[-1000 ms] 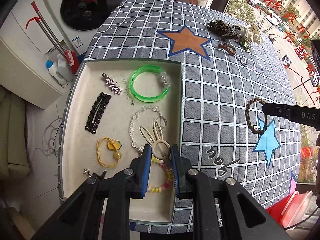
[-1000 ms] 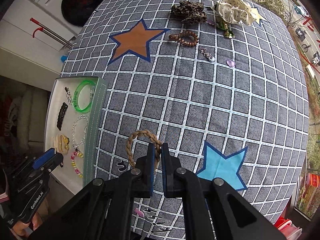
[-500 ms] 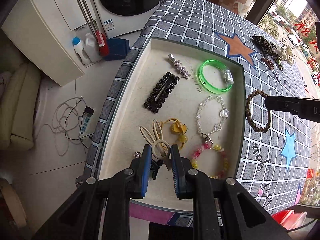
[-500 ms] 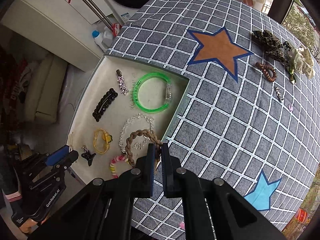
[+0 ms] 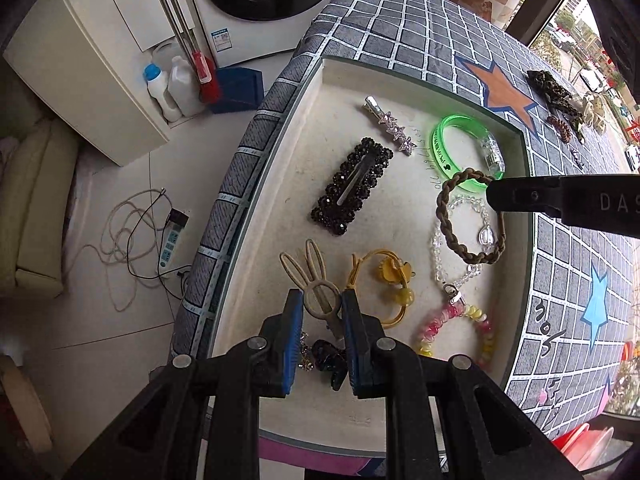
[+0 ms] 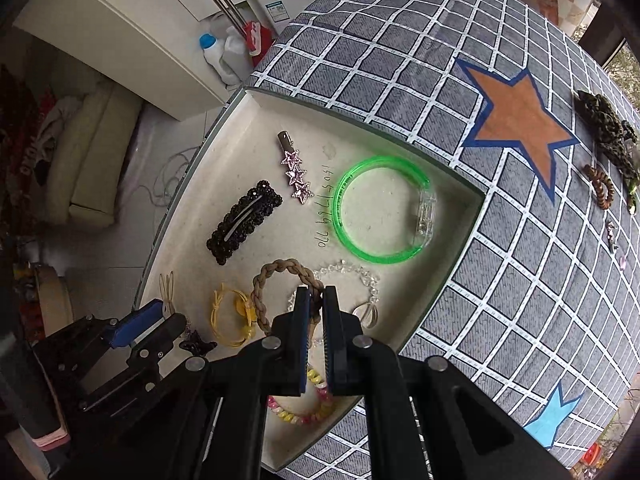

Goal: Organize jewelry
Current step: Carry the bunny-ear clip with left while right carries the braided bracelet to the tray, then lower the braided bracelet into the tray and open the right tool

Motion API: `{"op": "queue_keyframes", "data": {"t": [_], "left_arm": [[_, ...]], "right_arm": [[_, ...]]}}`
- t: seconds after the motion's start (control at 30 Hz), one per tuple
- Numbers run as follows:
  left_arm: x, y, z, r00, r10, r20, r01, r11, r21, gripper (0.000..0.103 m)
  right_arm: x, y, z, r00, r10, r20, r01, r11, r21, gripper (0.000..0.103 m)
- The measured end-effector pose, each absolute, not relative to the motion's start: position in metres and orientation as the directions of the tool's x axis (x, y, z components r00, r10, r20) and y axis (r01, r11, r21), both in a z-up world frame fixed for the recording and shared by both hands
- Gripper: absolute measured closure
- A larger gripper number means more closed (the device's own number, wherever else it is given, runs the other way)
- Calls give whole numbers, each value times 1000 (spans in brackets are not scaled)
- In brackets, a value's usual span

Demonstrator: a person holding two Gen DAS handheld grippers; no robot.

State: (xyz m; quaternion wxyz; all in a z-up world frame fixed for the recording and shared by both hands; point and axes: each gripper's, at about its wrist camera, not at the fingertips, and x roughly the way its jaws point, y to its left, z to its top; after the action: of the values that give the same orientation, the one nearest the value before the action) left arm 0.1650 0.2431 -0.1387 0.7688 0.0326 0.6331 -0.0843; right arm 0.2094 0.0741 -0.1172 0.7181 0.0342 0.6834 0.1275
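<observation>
I have the brown braided cord bracelet (image 6: 280,276) pinched in my right gripper (image 6: 315,304), jaws closed on its near edge, and it hangs over the shallow cream-lined tray (image 6: 256,112), above the clear crystal bead chain (image 6: 360,276). From the left wrist view the loop (image 5: 468,216) overlaps the lower rim of the translucent green plastic bangle (image 5: 464,148), though I cannot tell whether they touch.

My left gripper (image 5: 322,312) is clamped on the round end of the beige bunny-ear hair clip (image 5: 310,272), low over the tray's near left corner. Just right of it lies the yellow elastic hair tie with amber beads (image 5: 384,280), then the pink and yellow beaded bracelet (image 5: 456,328). A small dark charm (image 5: 328,356) sits under my left fingers.

Further in are the black rhinestone snap clip (image 5: 352,188) and the silver clip with pink stars (image 5: 388,124).

Out on the grey checked tablecloth (image 6: 400,64), well apart from the tray, I see a leopard-print scrunchie (image 6: 608,128) and a brown spiral hair tie (image 6: 600,186).
</observation>
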Motion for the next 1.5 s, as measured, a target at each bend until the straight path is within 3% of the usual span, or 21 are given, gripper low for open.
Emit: {"op": "queue_keyframes", "data": {"t": [0.63, 1.5], "left_arm": [[175, 236, -173, 137, -54, -989, 157, 987, -32, 77], [178, 239, -173, 158, -53, -986, 145, 989, -30, 77]], "right_arm": [[223, 77, -159, -30, 192, -981, -128, 973, 194, 96], [218, 86, -160, -22, 161, -987, -196, 967, 162, 97]]}}
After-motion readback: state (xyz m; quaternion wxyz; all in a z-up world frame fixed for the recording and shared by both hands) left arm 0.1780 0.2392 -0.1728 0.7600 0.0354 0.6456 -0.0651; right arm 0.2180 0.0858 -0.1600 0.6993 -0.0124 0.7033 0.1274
